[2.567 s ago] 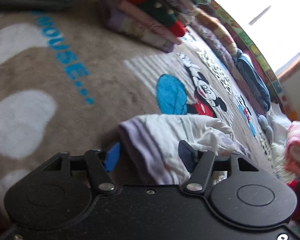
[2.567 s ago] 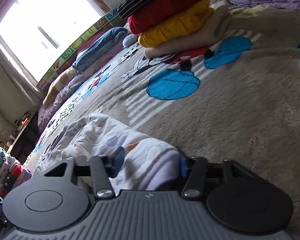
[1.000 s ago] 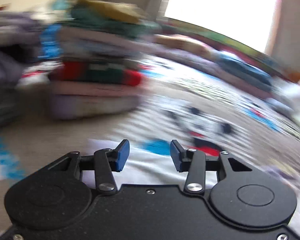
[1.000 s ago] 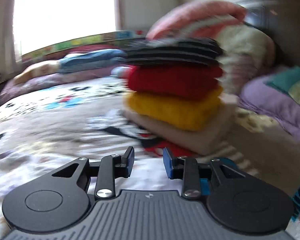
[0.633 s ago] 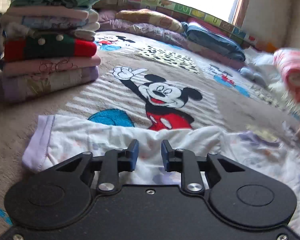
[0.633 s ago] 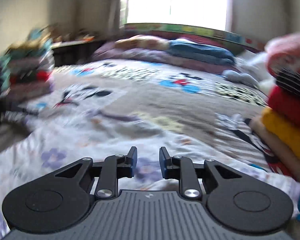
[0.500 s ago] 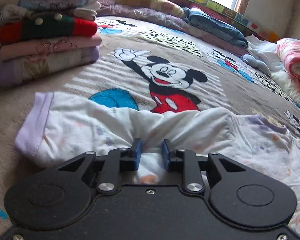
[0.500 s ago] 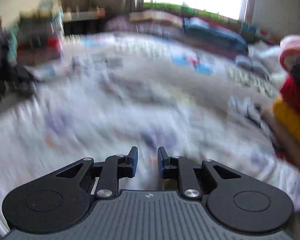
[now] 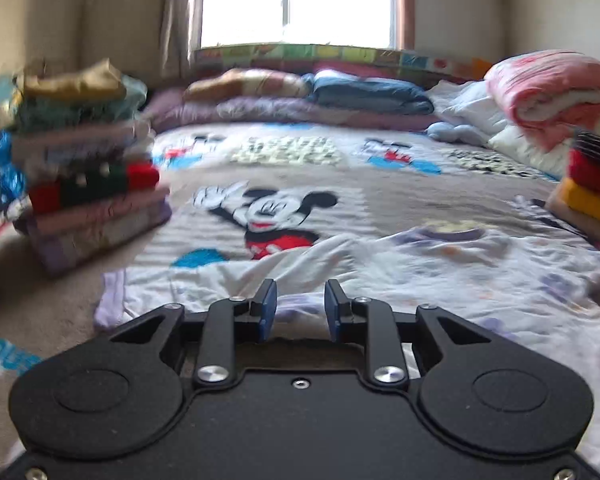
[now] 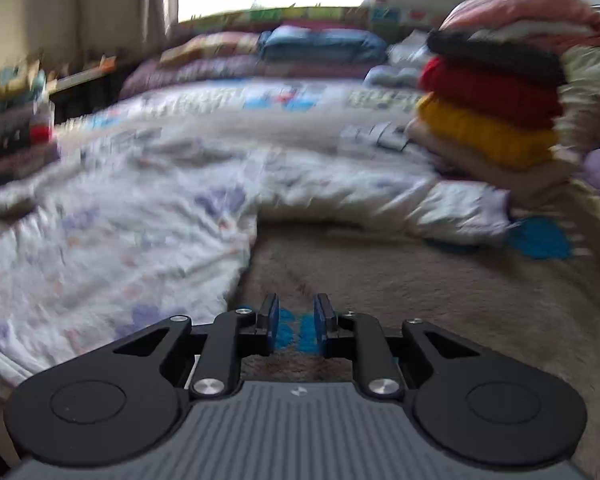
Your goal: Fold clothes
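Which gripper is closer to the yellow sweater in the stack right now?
Right. The right gripper hovers over bare blanket, with the yellow sweater ahead to its right. The left gripper sits over the white shirt, farther away.

Daylight is pouring through a bright window [image 9: 296,2] with a curtain [image 9: 180,20] hanging beside it, between pale walls [image 9: 560,4]. Pillows [image 9: 370,92] are lining the far edge of a cartoon-mouse blanket [image 9: 268,216] that is covering the bed.

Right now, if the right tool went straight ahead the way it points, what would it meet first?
Probably bare blanket. The right tool is open and empty, low over the brown pile. Farther along that line lies the white printed shirt's sleeve. The picture is blurred, so depth is uncertain.
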The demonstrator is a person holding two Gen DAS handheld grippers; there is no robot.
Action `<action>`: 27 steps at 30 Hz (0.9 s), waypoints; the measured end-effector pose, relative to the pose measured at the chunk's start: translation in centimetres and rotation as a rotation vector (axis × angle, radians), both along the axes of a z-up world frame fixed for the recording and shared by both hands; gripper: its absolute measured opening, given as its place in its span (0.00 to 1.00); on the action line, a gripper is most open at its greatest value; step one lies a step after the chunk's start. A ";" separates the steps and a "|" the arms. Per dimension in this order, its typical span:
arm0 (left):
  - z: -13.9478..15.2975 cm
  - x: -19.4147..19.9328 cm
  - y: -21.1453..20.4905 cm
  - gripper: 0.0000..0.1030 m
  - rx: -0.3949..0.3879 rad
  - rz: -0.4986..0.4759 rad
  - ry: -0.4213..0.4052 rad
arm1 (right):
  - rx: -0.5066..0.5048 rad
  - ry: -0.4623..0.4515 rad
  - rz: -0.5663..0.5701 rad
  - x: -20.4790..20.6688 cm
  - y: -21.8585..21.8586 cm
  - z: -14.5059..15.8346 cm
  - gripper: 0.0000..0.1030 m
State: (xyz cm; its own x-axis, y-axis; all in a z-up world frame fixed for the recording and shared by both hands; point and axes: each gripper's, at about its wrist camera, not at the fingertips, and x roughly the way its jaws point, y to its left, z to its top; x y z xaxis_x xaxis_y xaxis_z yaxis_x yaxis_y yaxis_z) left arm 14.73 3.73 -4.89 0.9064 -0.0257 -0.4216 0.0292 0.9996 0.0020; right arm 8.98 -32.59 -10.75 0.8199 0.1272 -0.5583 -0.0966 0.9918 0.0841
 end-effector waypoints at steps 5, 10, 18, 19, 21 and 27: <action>-0.2 -5.5 -3.9 0.23 -0.033 -0.135 0.010 | 0.028 -0.150 0.076 -2.9 1.7 2.4 0.20; -6.1 -7.2 -5.7 0.17 -0.009 -0.110 0.213 | 0.057 -0.144 0.127 -4.0 2.6 1.3 0.20; -8.4 -7.3 -2.8 0.19 -0.259 -0.059 0.301 | 0.192 0.042 0.089 -3.3 0.1 -3.0 0.18; -8.3 -7.2 -2.8 0.19 -0.275 -0.055 0.309 | 0.209 0.046 0.086 -3.4 -0.1 -3.2 0.18; -7.6 -7.7 -3.1 0.19 -0.275 -0.044 0.292 | 0.243 0.054 0.079 -3.6 -0.7 -3.5 0.18; -5.1 -11.0 -6.2 0.21 -0.110 -0.182 0.138 | 0.073 -0.099 0.127 -6.7 1.4 -1.1 0.21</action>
